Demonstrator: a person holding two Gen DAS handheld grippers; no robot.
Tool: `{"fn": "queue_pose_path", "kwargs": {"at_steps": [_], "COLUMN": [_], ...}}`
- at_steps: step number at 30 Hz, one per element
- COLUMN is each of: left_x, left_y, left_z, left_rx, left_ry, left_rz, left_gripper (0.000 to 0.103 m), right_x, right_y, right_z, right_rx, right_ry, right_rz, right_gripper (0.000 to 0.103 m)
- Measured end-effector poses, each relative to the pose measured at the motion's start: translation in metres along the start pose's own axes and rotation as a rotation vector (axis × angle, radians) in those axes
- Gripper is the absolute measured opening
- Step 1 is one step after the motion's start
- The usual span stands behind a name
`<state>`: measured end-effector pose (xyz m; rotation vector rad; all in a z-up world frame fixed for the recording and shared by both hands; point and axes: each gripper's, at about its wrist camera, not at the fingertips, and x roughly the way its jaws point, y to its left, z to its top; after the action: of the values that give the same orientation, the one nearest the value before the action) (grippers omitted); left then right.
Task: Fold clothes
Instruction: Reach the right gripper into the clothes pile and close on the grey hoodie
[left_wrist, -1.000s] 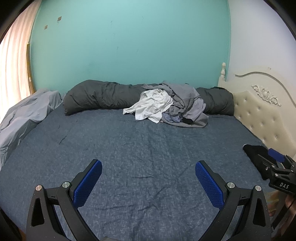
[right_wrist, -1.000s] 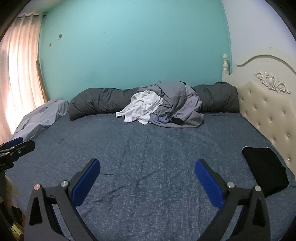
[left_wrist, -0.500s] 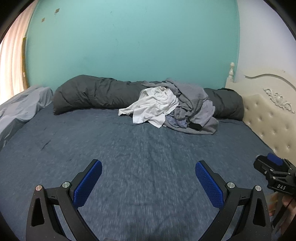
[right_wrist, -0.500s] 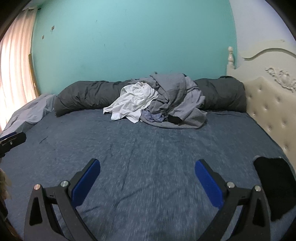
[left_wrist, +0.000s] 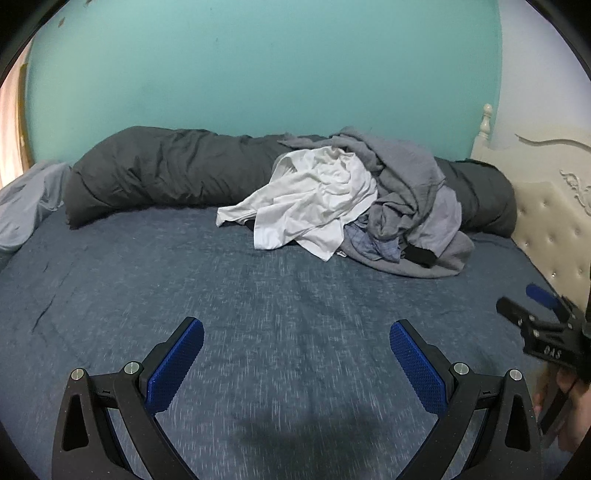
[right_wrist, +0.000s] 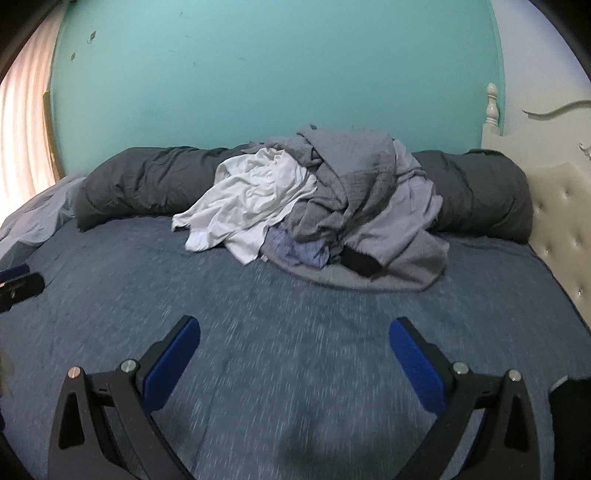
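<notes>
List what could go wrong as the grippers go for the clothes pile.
1. The white shirt lies tangled over the grey clothes, so a pull may drag several pieces at once.
2. Both the left gripper and right gripper, jaws open, head for one pile and may collide.

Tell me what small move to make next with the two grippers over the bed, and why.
Probably carry both forward to the clothes pile and take the white shirt first. The left hand-held gripper and right hand-held gripper are open and empty above bare blue bedsheet, and the shirt lies on top at the pile's near-left side, easiest to lift free.
</notes>
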<state>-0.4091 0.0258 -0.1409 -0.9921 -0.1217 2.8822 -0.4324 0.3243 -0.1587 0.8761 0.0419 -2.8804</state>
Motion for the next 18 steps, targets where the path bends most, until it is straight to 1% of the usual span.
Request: {"fn": "queue_pose_path", "kwargs": {"at_steps": [3, 7, 9, 14, 18], "left_x": [0.019, 0.043, 0.053, 0.082, 0.104], "left_y": [0.004, 0.007, 0.008, 0.014, 0.019], "left_z": [0.011, 0.024, 0.030, 0.048, 0.059], "left_rx": [-0.009, -0.016, -0.015, -0.026, -0.051], "left_ry": [0.024, 0.053, 0.061, 0.077, 0.089], "left_rz": [-0.014, -0.028, -0.030, -0.033, -0.023], "left_gripper": [0.103, 0.103, 0.103, 0.103, 0.103], "right_x": [0.028, 0.066, 0.087, 0.132, 0.164], "right_y": [-0.005, -0.015, -0.023, -0.047, -0.065], "right_z": [0.018, 0.036, 0.045, 0.067, 0.086], "right_rx": [0.003, 0.036, 0.054, 0.075, 0.109], "right_ry": [0.009, 0.047, 0.063, 0.068, 0.067], "right_rz": [0.001, 0.018, 0.003, -0.053, -0.065], "right_gripper": [0.103, 0.103, 0.103, 0.103, 0.103]}}
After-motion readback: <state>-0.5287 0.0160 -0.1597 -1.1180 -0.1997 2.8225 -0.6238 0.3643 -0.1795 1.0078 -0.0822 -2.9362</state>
